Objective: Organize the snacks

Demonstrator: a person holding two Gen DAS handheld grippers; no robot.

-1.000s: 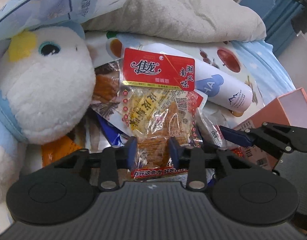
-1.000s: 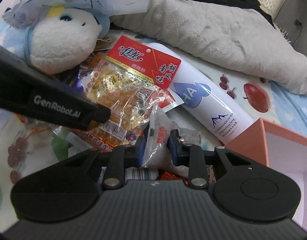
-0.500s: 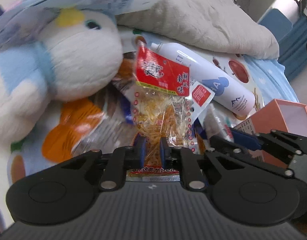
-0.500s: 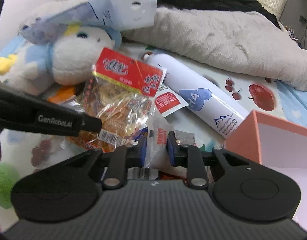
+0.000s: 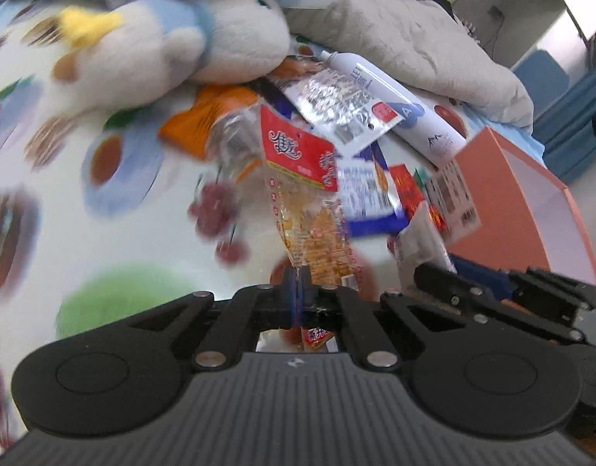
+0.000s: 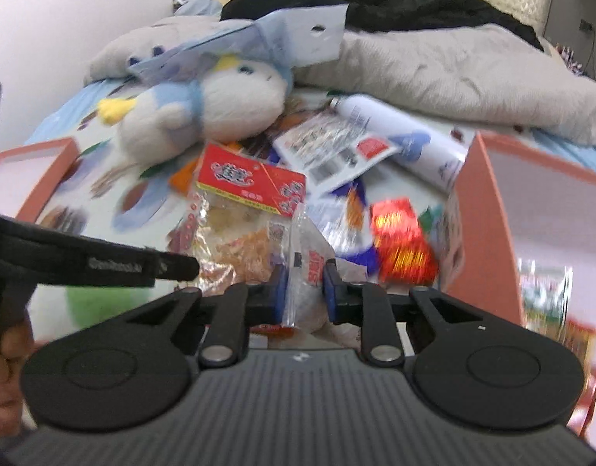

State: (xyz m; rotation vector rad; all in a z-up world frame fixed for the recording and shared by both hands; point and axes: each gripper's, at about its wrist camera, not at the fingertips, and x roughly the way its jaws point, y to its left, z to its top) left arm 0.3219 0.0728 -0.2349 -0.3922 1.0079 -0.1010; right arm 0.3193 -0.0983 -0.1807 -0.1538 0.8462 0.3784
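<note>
My left gripper (image 5: 298, 291) is shut on a clear snack bag with a red header card (image 5: 301, 178) and holds it lifted above the fruit-print sheet. The same bag shows in the right wrist view (image 6: 243, 202), with the left gripper's arm (image 6: 103, 264) beside it. My right gripper (image 6: 303, 291) is shut on a small clear snack packet (image 6: 309, 272). More snack packs lie in a pile: a silver pack (image 5: 336, 101), a blue-edged pack (image 5: 367, 198), a shiny red pack (image 6: 402, 240).
A white plush toy (image 5: 173, 46) lies at the back left. A white spray bottle (image 5: 398, 105) lies behind the pile. An orange box (image 5: 523, 209) stands open at the right; another orange box (image 6: 30, 171) is at the left. A grey blanket (image 6: 453, 66) lies behind.
My left gripper has lifted the red-header bag off the pile and drawn it back and left. My right gripper has lifted back with its packet; the orange box is nearer.
</note>
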